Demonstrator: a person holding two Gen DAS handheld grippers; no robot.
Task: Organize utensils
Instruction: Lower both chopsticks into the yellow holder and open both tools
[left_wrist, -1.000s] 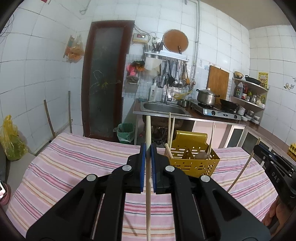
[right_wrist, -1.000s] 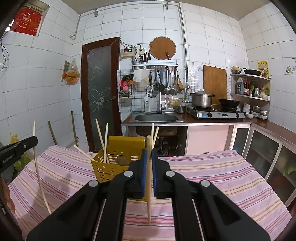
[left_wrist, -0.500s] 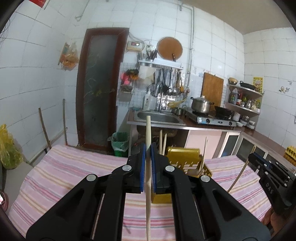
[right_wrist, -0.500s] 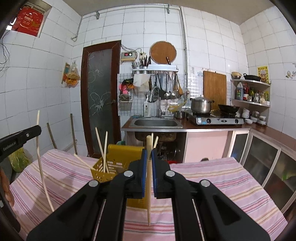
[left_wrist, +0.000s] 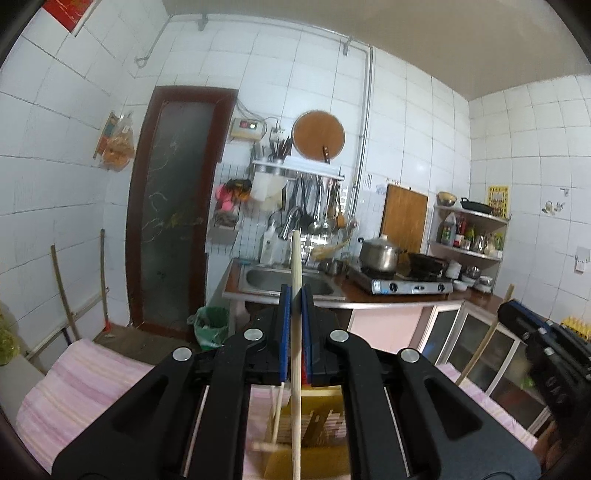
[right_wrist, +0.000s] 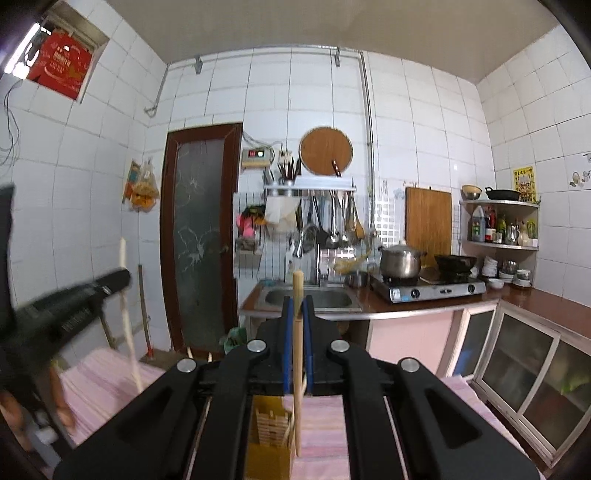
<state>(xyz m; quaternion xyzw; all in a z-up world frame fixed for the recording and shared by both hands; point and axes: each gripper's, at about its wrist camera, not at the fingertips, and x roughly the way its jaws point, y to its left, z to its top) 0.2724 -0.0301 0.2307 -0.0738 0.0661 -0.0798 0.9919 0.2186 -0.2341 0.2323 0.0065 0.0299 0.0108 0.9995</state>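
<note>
My left gripper (left_wrist: 294, 291) is shut on a pale wooden chopstick (left_wrist: 296, 258) that stands upright between its blue pads. Below it, seen under the jaws, sits the yellow slotted utensil basket (left_wrist: 314, 424) with other chopsticks (left_wrist: 277, 410) in it. My right gripper (right_wrist: 298, 302) is shut on a second upright chopstick (right_wrist: 297, 369), whose lower end hangs just above the same yellow basket (right_wrist: 267, 424). Each gripper shows in the other's view: the right gripper (left_wrist: 543, 343) at the right edge, the left gripper (right_wrist: 74, 302) at the left with its chopstick (right_wrist: 127, 317).
The pink striped tablecloth (left_wrist: 85, 380) covers the table under the basket. Beyond the table are a steel sink (right_wrist: 310, 297), a gas stove with a pot (right_wrist: 400, 260), glass-door cabinets (right_wrist: 517, 365), a dark door (left_wrist: 173, 206) and a green bin (left_wrist: 210, 325).
Both grippers have risen with their chopsticks; the yellow basket has dropped from mid-view to beneath the jaws in both views. The grips have stayed the same.
</note>
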